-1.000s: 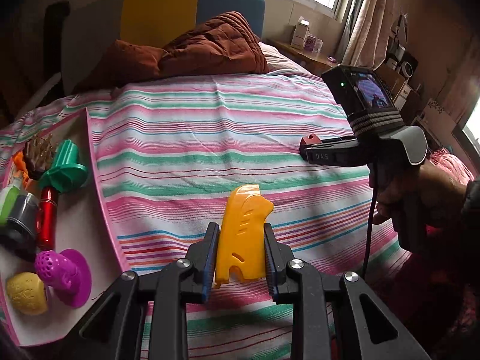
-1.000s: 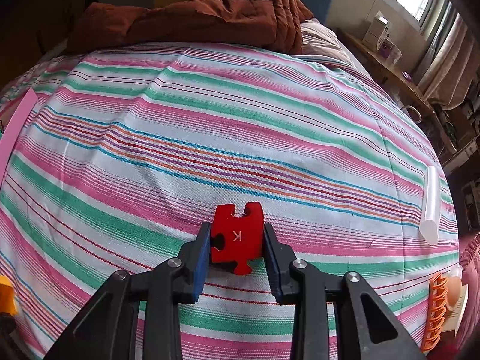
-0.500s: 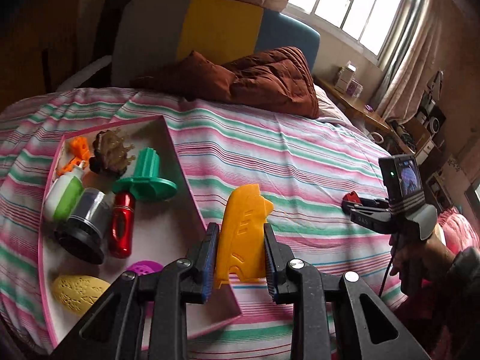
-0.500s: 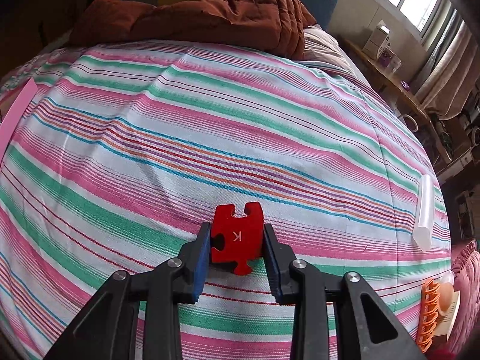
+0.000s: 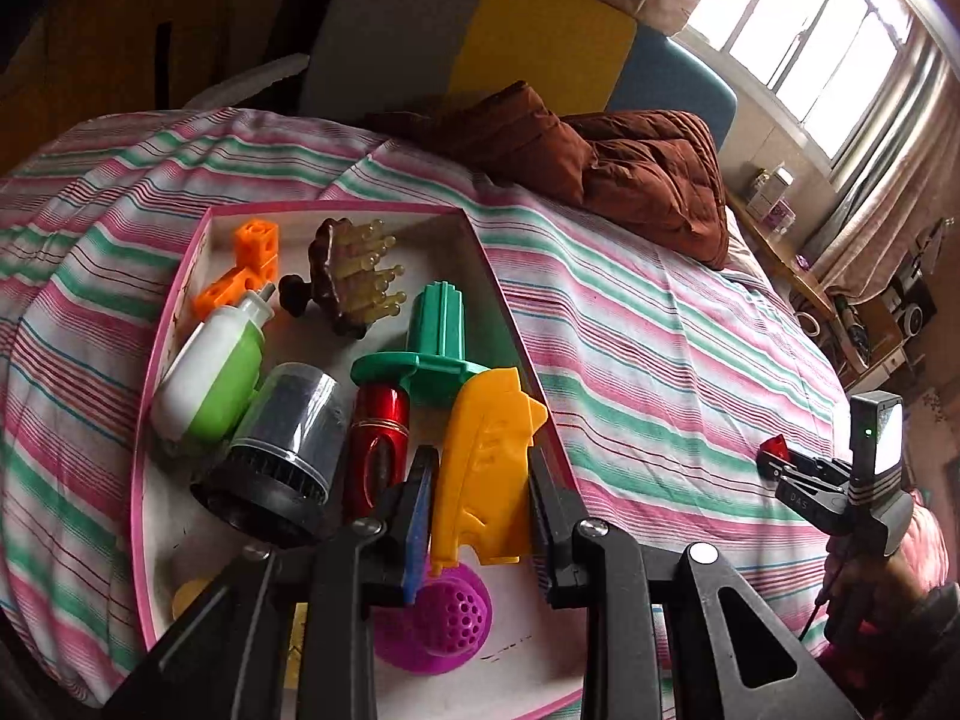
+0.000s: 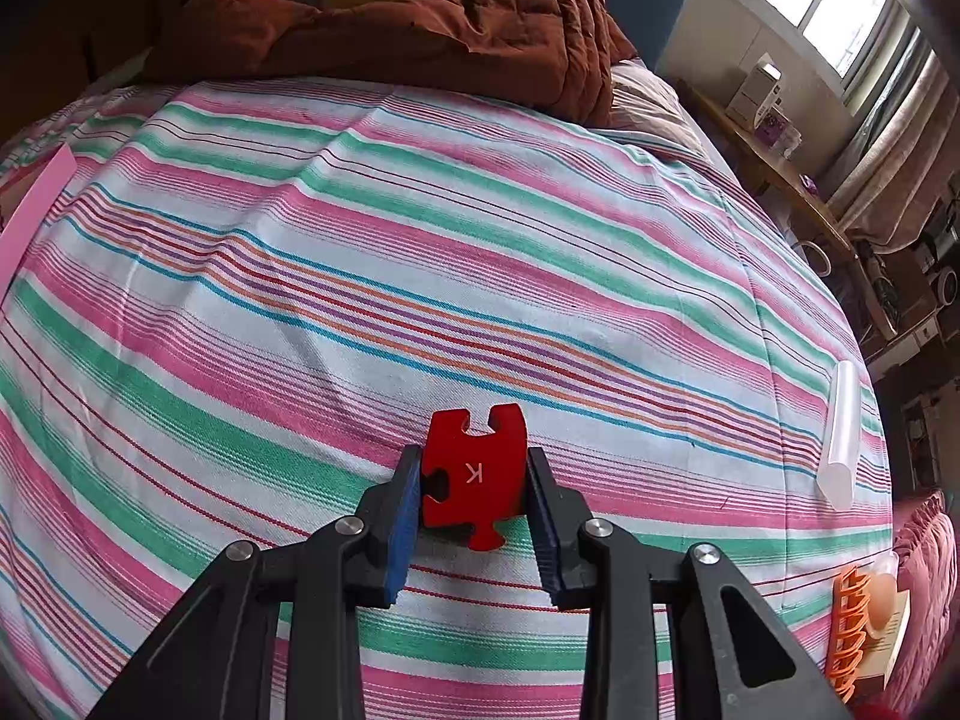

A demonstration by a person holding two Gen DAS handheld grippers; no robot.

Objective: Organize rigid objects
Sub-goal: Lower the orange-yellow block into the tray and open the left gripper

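Note:
My left gripper [image 5: 480, 498] is shut on a yellow plastic piece [image 5: 483, 474], held over the right side of a pink-rimmed white tray [image 5: 498, 276] on the striped bed. In the tray lie an orange block toy [image 5: 246, 270], a brown spiky comb [image 5: 354, 276], a white-green bottle [image 5: 210, 378], a grey-black cup [image 5: 276, 456], a red tube [image 5: 375, 438], a green flanged piece [image 5: 435, 348] and a purple perforated toy [image 5: 444, 618]. My right gripper [image 6: 474, 480] is shut on a red puzzle piece [image 6: 474, 471] marked K, above the sheet. It also shows in the left wrist view, right gripper [image 5: 774, 462].
A brown quilt [image 6: 420, 30] lies at the head of the bed. A clear tube [image 6: 843, 432] rests near the bed's right edge, with an orange comb-like piece [image 6: 849, 636] lower right. A pink tray edge [image 6: 36, 204] shows at far left. A bedside shelf [image 5: 780, 240] stands by the window.
The left gripper has swung left with the yellow piece, from over the bare sheet to over the tray, and rolled. The right gripper and its red piece have stayed put.

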